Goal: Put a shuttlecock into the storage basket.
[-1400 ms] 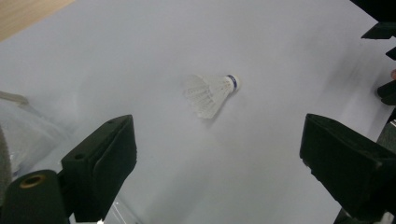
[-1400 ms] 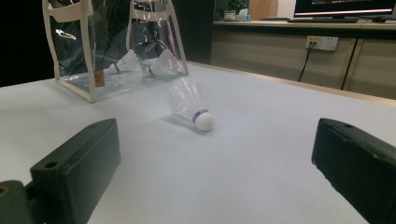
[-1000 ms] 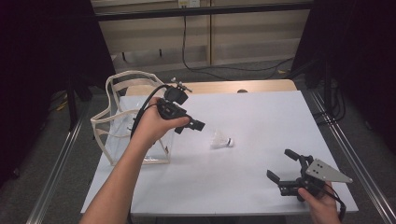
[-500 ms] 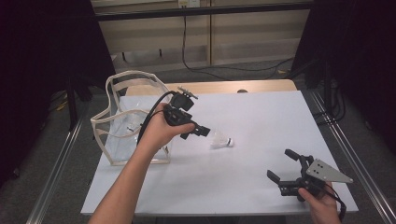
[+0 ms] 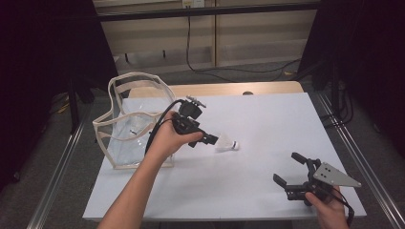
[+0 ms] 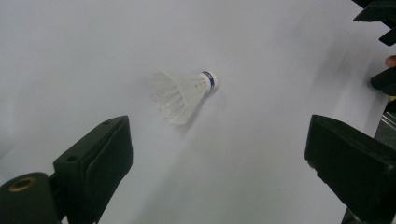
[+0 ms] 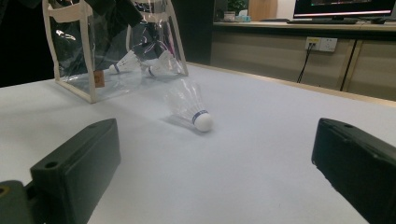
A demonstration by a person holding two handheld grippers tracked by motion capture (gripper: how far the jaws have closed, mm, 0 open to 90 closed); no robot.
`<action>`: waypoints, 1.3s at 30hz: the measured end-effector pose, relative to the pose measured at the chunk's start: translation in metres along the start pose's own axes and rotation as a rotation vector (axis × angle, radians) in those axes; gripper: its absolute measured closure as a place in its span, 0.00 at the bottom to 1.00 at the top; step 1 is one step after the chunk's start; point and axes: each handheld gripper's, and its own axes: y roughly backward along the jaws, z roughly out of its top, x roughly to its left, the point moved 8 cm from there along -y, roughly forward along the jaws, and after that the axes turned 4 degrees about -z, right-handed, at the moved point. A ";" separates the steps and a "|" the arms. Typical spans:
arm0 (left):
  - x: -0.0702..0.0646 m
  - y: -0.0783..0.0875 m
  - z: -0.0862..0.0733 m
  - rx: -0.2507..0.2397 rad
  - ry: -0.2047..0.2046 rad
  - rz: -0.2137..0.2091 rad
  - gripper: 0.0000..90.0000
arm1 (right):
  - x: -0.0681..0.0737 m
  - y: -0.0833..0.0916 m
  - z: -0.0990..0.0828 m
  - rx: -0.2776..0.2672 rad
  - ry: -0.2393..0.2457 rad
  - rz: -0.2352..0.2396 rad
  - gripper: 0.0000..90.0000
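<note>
We hold our left gripper (image 5: 208,139) over a shuttlecock (image 5: 227,144) on the white table (image 5: 267,124).

The shuttlecock lies on its side near the middle of the table, just past the tips of our left gripper, cork end pointing away from the clear bag (image 5: 131,121). In the left gripper view the jaws stand wide apart with nothing between them, and the shuttlecock (image 6: 183,94) sits on the table ahead of the gap. Our right gripper (image 5: 293,171) rests low at the near right of the table, well apart from the shuttlecock, its jaws also spread wide and empty. In the right gripper view the bag (image 7: 112,51) stands upright behind the shuttlecock (image 7: 190,108), and we see two more shuttlecocks (image 7: 140,63) inside it.
</note>
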 end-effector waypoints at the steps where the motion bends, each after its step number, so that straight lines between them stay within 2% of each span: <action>1: 0.001 -0.001 -0.001 0.006 -0.007 -0.001 0.09 | 0.000 0.000 0.000 -0.001 0.001 -0.001 0.01; 4: 0.002 -0.006 -0.004 0.013 -0.017 0.000 0.08 | 0.000 0.000 0.000 0.000 -0.001 0.000 0.01; 16: 0.005 -0.025 -0.014 0.023 -0.007 -0.006 0.08 | 0.000 0.000 0.000 0.000 0.002 0.000 0.01; 27: 0.009 -0.036 -0.021 0.012 0.000 0.007 0.08 | 0.000 0.000 0.000 0.000 0.002 -0.002 0.01; 31: 0.012 -0.039 -0.023 0.021 -0.007 0.025 0.08 | 0.000 0.000 0.000 0.000 0.004 -0.001 0.01; 39: 0.017 -0.046 -0.026 0.004 0.004 0.033 0.09 | 0.000 0.000 0.000 0.000 -0.001 -0.002 0.01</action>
